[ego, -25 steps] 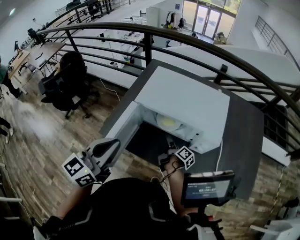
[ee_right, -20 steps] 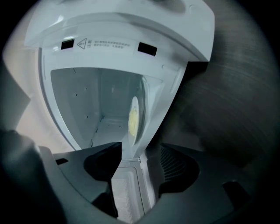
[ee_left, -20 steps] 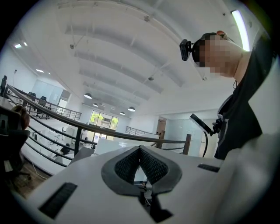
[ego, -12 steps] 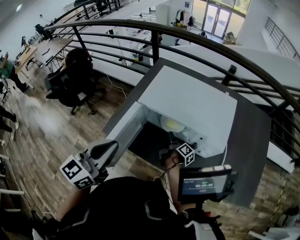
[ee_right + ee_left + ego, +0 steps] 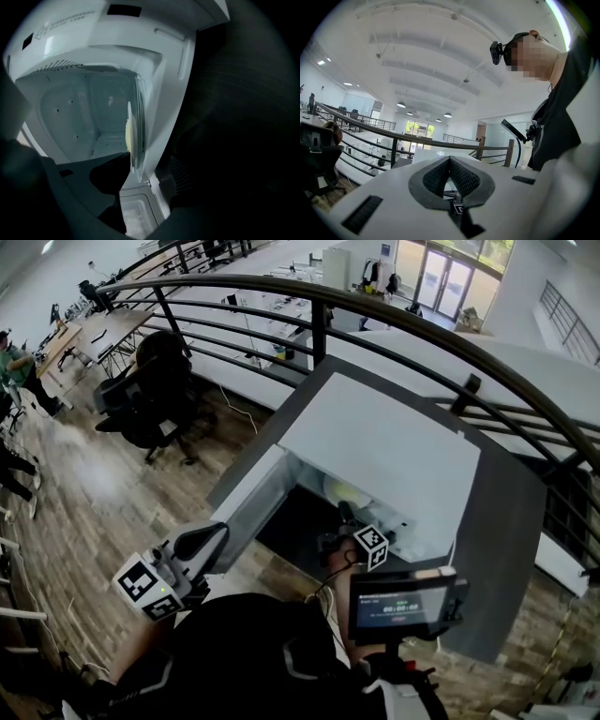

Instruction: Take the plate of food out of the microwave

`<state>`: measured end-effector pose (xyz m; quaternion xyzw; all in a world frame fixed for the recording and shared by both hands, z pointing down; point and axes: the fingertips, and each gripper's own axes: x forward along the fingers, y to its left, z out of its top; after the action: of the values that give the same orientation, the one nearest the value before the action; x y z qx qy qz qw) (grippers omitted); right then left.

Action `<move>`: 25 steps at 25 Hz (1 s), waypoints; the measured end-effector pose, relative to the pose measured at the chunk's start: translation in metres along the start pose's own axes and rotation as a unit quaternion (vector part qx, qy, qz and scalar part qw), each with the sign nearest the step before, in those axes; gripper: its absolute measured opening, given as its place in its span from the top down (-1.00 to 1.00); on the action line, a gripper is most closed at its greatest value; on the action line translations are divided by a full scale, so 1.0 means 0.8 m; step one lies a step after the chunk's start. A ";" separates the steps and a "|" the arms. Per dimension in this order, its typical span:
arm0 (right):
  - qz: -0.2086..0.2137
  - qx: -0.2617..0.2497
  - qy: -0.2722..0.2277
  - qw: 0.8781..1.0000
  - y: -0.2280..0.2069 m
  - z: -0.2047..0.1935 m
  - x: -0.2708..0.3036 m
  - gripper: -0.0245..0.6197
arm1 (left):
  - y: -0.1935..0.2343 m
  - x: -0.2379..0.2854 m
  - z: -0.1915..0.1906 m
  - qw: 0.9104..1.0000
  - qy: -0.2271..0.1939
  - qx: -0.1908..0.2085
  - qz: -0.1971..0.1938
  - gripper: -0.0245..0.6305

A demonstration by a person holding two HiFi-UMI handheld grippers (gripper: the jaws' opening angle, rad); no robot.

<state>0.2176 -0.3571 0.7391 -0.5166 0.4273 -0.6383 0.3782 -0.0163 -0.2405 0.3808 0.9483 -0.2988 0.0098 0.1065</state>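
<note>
Left gripper (image 5: 214, 532): jaws together, nothing between them. It is held low and well apart from the oven, pointing up toward the railing (image 5: 393, 136). From there it can't steady anything.
Door (image 5: 246, 512): swung open to the left, leaving the cavity clear. A plate drawn out at a slant to that side could clip it.
Plate (image 5: 133, 140): inside the cavity, toward its right side, and seen edge-on in the right gripper view. The near rim sits just ahead of the gap between the right jaws.
Food (image 5: 127, 133): pale yellow, lying on the plate. If the plate tips on the way out, it will likely slide off.
Right gripper (image 5: 136, 197): at the mouth of the cavity with jaws apart, one to each face of the rim. I see no clamp yet, and I cannot tell whether either jaw touches the rim.
Main risk: a shallow bite. With only the rim pinched, the far side would sag under the plate's own weight and could twist out of the pads.
Second risk: closing too deep, so the upper jaw presses into the food.
Third risk: dragging the plate over the front lip of the microwave (image 5: 384, 451), where a catch could jolt it loose.
Table (image 5: 497, 549): dark, with a little room in front of the oven. A dropped plate would probably land there.
</note>
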 end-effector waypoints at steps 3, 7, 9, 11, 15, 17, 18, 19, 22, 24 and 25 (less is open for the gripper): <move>0.008 0.009 -0.006 1.000 0.006 0.005 0.004 0.15 | 0.002 -0.001 -0.002 1.000 0.006 -0.002 0.004 0.92; 0.002 0.016 -0.004 1.000 0.002 0.004 0.016 0.15 | 0.005 -0.004 -0.004 1.000 0.011 -0.001 0.014 0.92; 0.000 0.017 -0.005 1.000 0.001 0.004 0.019 0.15 | 0.005 -0.004 -0.004 1.000 0.012 0.004 0.017 0.92; 0.000 0.019 -0.008 1.000 0.001 0.008 0.019 0.15 | 0.003 -0.004 -0.004 1.000 0.014 0.010 0.016 0.92; 0.000 0.020 -0.010 1.000 0.000 0.007 0.022 0.15 | 0.000 -0.006 -0.007 1.000 0.020 0.007 0.016 0.92; -0.001 0.018 -0.012 1.000 0.000 0.006 0.023 0.15 | 0.001 -0.008 -0.010 1.000 0.021 0.004 0.018 0.92; -0.002 0.019 -0.016 1.000 0.000 0.008 0.021 0.15 | 0.001 -0.008 -0.011 1.000 0.020 0.002 0.019 0.92; -0.001 0.023 -0.021 1.000 0.000 0.010 0.019 0.16 | 0.001 -0.008 -0.011 1.000 0.019 0.002 0.018 0.92; 0.007 0.025 -0.032 0.999 0.000 0.014 0.011 0.18 | 0.000 -0.011 -0.012 1.000 0.016 -0.001 0.018 0.92; 0.005 0.013 -0.038 0.999 0.001 0.016 0.006 0.26 | -0.003 -0.014 -0.013 1.000 0.017 -0.001 0.020 0.92; 0.004 0.011 -0.040 0.999 0.001 0.017 0.003 0.26 | -0.004 -0.015 -0.013 1.000 0.016 -0.001 0.020 0.92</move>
<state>0.2303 -0.3618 0.7407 -0.5357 0.4064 -0.6207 0.4031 -0.0239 -0.2293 0.3892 0.9417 -0.3162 0.0273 0.1117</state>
